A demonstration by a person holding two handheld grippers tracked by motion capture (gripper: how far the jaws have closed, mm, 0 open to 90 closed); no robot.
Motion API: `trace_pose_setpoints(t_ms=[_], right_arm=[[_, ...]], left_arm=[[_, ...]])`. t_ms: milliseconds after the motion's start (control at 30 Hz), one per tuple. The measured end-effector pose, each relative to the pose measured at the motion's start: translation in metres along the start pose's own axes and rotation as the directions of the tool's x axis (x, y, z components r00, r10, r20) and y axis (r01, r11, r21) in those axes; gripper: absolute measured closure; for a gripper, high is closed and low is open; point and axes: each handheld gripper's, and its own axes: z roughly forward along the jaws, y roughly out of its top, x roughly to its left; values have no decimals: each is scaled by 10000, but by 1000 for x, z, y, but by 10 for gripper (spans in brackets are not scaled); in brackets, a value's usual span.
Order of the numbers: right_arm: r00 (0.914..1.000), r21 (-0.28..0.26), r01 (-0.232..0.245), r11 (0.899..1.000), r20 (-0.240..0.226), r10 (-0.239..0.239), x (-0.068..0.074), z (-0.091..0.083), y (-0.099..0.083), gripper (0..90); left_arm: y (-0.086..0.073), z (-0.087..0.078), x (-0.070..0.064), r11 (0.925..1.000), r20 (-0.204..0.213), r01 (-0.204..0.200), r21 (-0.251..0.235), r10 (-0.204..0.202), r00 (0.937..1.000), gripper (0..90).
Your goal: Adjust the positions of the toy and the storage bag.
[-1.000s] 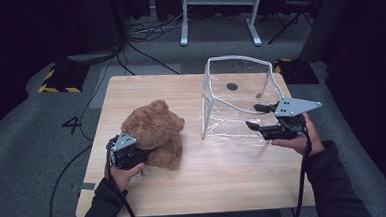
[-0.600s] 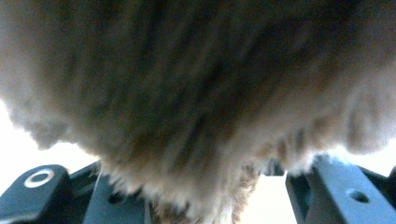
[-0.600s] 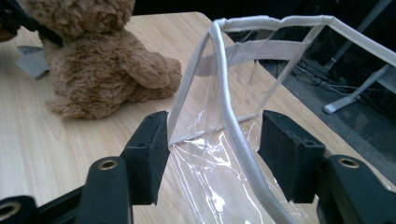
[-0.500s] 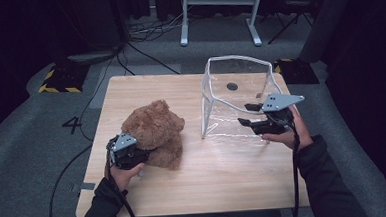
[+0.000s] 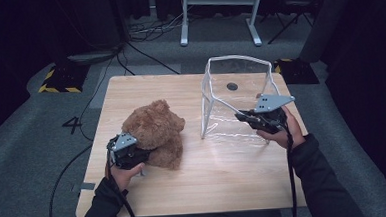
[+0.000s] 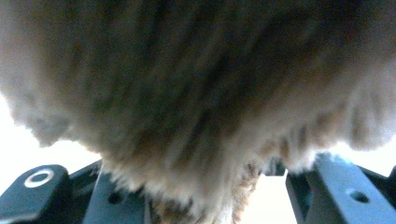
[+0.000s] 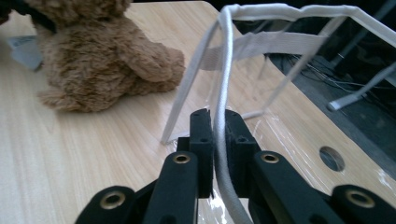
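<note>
Currently, high view: 1 wooden table [image 5: 220,182], 1 brown teddy bear [image 5: 154,132] lying on its left half, 1 clear plastic bag [image 5: 231,104] with white trim standing on its right half, mouth turned toward the bear. Left gripper [image 5: 142,153] is pressed into the bear's near side; right gripper [image 5: 241,117] reaches the bag's near edge. Bear and bag sit near each other but apart, probably so the bear can go into the held-open mouth.

Left gripper view: fur of the teddy bear [image 6: 196,93] packed between the 2 black jaws, which stand fairly wide with plush bulging between them. Whether they press the fur firmly cannot be told, though the gripper seems set to lift the toy.

Right gripper view: right gripper [image 7: 218,140] with jaws narrowed tight on the white trim cord [image 7: 223,93] of the bag [image 7: 289,126], holding the rim up. This grip likely keeps the floppy bag open and steady. Teddy bear [image 7: 98,60] sits beyond, upper left, on the table [image 7: 70,163].
</note>
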Motion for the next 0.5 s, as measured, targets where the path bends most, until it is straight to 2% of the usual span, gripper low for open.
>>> trace_pose_setpoints(t_ms=[233, 267, 500], right_arm=[[9977, -53, 501, 9987, -459, -503, 9, -2, 1, 875], [9972, -54, 555, 9984, -490, -557, 10, -3, 1, 876], [9886, -159, 1161, 9931, -946, -1171, 25, -12, 4, 876]], left_arm=[[1, 0, -2, 10000, -170, -39, 68, 40, 9998, 567], [1, 1, -2, 9999, -26, -117, 61, 117, 9999, 567], [1, 1, -2, 10000, -106, -43, 27, 44, 9999, 567]])
